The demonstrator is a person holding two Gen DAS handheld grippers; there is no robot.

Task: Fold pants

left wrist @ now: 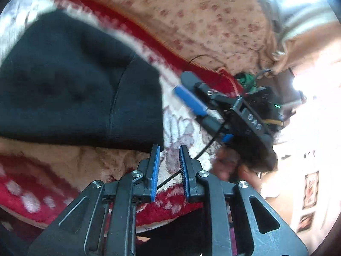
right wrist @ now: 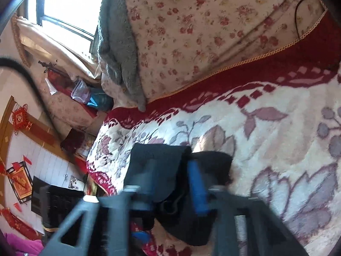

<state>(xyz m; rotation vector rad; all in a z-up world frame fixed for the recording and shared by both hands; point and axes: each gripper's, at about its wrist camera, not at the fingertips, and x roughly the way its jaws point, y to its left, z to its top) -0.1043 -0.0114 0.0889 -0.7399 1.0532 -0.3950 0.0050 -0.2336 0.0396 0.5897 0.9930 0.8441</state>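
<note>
The black pants lie folded in a compact bundle on the red and cream plush blanket, at the left of the left wrist view. My left gripper hovers just off their near right corner. Its blue pads stand a narrow gap apart with nothing between them. To the right, my right gripper stands open and clear of the cloth, a hand holding it. In the right wrist view the pants lie below my blurred right gripper, whose fingers are spread apart.
A floral quilt and a grey fleece blanket are piled behind the plush blanket. A thin black cable runs across the bedding. The bed's edge drops off at the left of the right wrist view, by a dark cabinet.
</note>
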